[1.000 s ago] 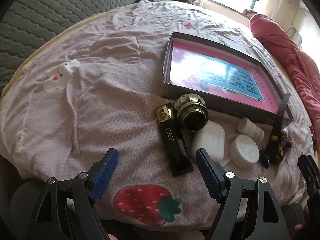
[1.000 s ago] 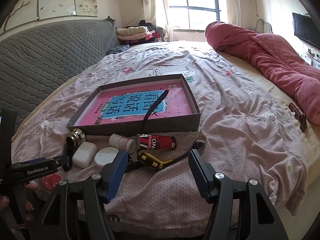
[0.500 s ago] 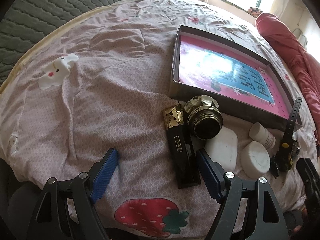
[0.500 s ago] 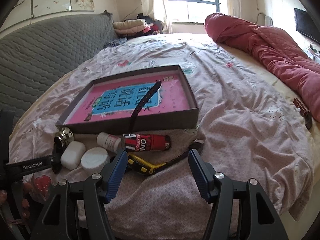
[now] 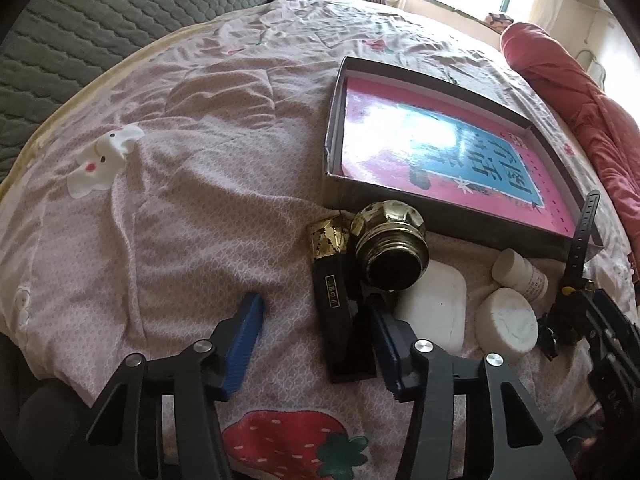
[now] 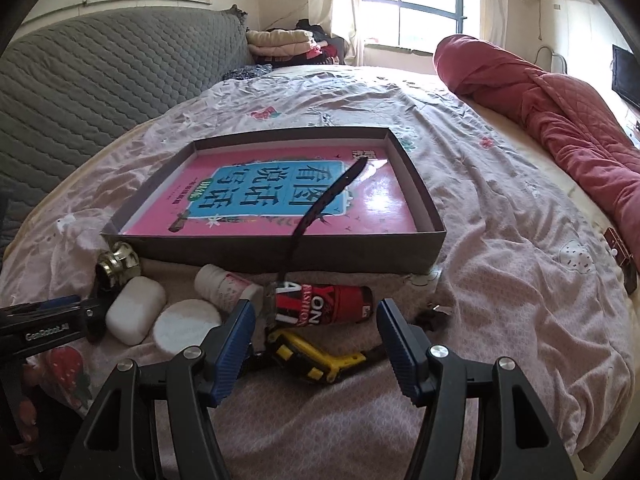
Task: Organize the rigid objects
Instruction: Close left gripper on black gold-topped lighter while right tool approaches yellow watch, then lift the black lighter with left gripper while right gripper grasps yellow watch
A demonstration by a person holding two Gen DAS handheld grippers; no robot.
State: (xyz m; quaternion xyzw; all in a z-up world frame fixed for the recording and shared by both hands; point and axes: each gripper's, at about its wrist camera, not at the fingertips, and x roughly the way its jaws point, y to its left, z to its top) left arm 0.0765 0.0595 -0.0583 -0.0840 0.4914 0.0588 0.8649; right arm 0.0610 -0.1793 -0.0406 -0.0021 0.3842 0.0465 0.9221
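A black flat bottle with a gold cap lies on the pink bedsheet between the fingers of my left gripper. The jaws are closing; the right pad is next to the bottle, the left pad stands clear of it. Beside the bottle are a gold-lidded jar, a white case, a white round lid and a white pill bottle. My right gripper is open above a yellow and black watch, just short of a red can. Its black strap rests over the wall of the grey box.
A pink book lines the grey box. A red quilt lies along the right of the bed and a grey quilted headboard on the left. A small dark object sits near the right edge. Folded clothes are at the far end.
The left jaws have narrowed around the black bottle. The right gripper has come lower and nearer to the watch and the can.
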